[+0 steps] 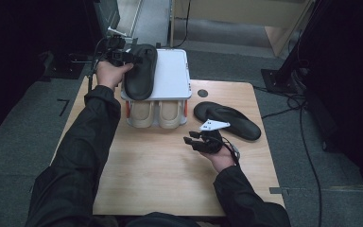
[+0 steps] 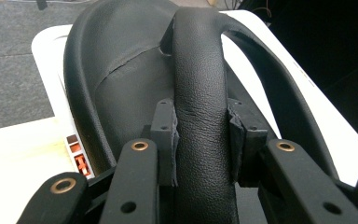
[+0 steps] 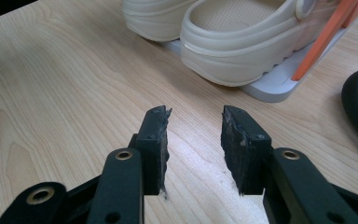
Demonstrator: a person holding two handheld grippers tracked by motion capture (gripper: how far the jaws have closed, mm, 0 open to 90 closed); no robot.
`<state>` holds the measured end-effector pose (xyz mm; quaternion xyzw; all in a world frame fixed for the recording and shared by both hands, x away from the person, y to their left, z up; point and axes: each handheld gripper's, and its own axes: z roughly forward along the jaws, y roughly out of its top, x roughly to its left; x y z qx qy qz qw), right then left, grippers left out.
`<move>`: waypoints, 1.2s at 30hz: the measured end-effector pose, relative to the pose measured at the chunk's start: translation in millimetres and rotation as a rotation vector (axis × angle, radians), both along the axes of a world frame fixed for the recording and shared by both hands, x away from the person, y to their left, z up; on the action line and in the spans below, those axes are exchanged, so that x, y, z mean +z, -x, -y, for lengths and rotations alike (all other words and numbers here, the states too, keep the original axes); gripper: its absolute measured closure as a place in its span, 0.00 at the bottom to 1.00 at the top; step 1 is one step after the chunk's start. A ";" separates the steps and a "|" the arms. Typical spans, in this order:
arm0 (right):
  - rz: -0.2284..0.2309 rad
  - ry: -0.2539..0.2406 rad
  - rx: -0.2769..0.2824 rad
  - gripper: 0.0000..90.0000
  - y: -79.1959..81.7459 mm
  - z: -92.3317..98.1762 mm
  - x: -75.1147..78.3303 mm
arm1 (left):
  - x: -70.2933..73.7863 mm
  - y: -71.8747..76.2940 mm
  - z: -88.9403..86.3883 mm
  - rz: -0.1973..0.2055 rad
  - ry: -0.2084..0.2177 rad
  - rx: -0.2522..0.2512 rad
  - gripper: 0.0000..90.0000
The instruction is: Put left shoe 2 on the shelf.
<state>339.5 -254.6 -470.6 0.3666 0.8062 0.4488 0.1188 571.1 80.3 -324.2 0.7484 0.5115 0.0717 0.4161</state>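
A person's left gripper [image 1: 121,56], at about eleven o'clock on the wooden table [image 1: 160,170], pinches the strap of a black slipper [image 1: 141,71] between its pads, and the slipper lies on the top of a white shoe rack [image 1: 172,75]. A pair of cream clogs [image 1: 158,114] sits on the rack's lower shelf. The right gripper [image 1: 194,140], near the table's centre, hovers with its jaws spread and nothing between them, and a second black slipper [image 1: 227,120] lies at two o'clock from it.

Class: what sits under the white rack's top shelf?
Under the white rack's top shelf stand two beige clogs, toes outward. Their back halves are hidden by the shelf.
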 end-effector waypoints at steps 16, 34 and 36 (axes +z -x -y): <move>-0.007 -0.030 -0.033 0.67 -6.6 14.3 3.6 | 23.0 21.0 -20.4 0.067 -0.034 -0.022 0.61; -0.013 -0.018 -0.122 0.82 -27.4 57.6 13.2 | 18.6 55.2 -54.5 0.085 -0.048 -0.004 0.60; -0.009 -0.007 -0.136 0.83 -30.7 65.0 13.0 | 14.6 59.7 -58.1 0.091 -0.051 0.006 0.60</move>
